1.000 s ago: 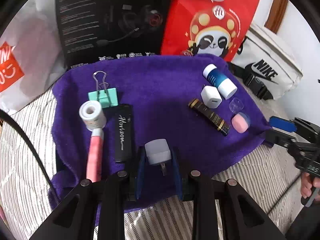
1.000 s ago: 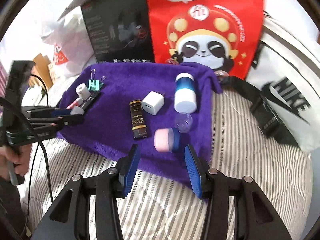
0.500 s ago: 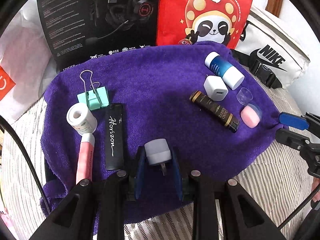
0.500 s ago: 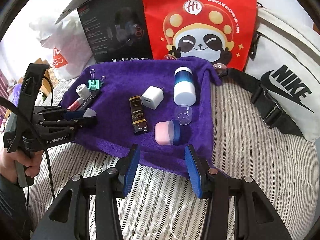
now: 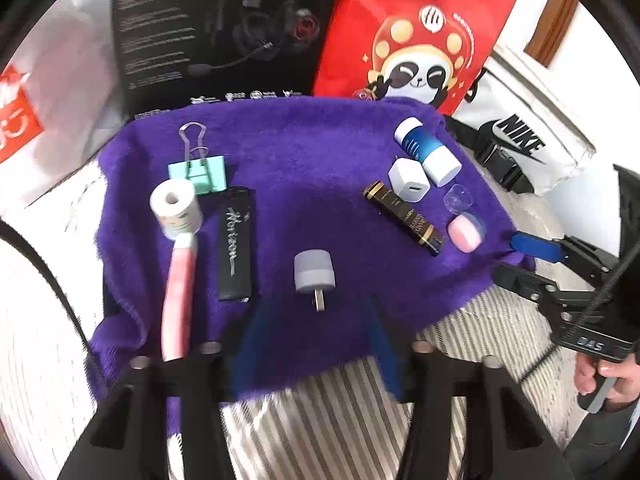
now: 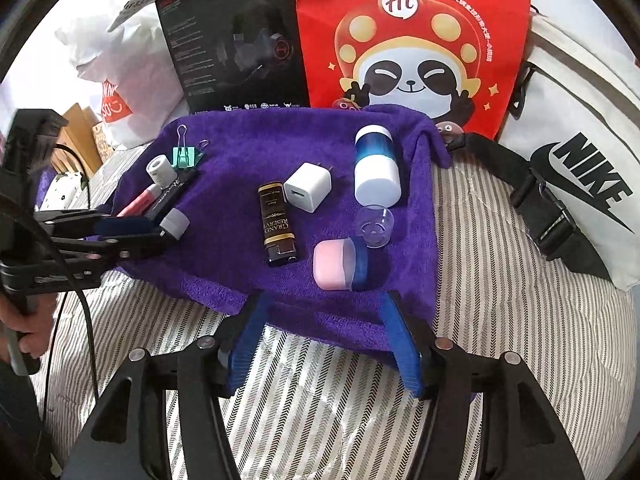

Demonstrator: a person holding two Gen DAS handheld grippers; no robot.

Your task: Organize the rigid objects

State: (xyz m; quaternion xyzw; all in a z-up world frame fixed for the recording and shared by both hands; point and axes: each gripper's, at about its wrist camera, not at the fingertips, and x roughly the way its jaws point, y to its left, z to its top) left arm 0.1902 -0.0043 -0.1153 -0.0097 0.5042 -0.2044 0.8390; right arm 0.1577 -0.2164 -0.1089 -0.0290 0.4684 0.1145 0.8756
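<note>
left gripper [image 5: 316,344]: fingers just opened, empty, small grey usb plug light [image 5: 314,272] lying free on purple towel [image 5: 304,168] | right gripper [image 6: 326,340]: fingers just widened, empty, pink-and-blue lidded jar [image 6: 340,264] ahead | nearby: black lighter [image 5: 235,244], pink tube [image 5: 178,300]

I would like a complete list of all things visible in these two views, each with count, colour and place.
towel: 1, purple, spread on striped bedding
binder clip: 1, mint, towel's far left
tape roll: 1, white, below clip
tube: 1, pink, left edge
lighter: 1, black, beside tube
plug light: 1, grey, near middle
charger: 1, white, centre
dark lighter: 1, black-gold, left of charger
bottle: 1, blue-white, lying right
clear cap: 1, below bottle
jar: 1, pink-blue, near right
headset box: 1, black, behind
panda bag: 1, red, behind
Nike bag: 1, white, right
left gripper: open, empty
right gripper: open, empty
hand: 1, on handle
</note>
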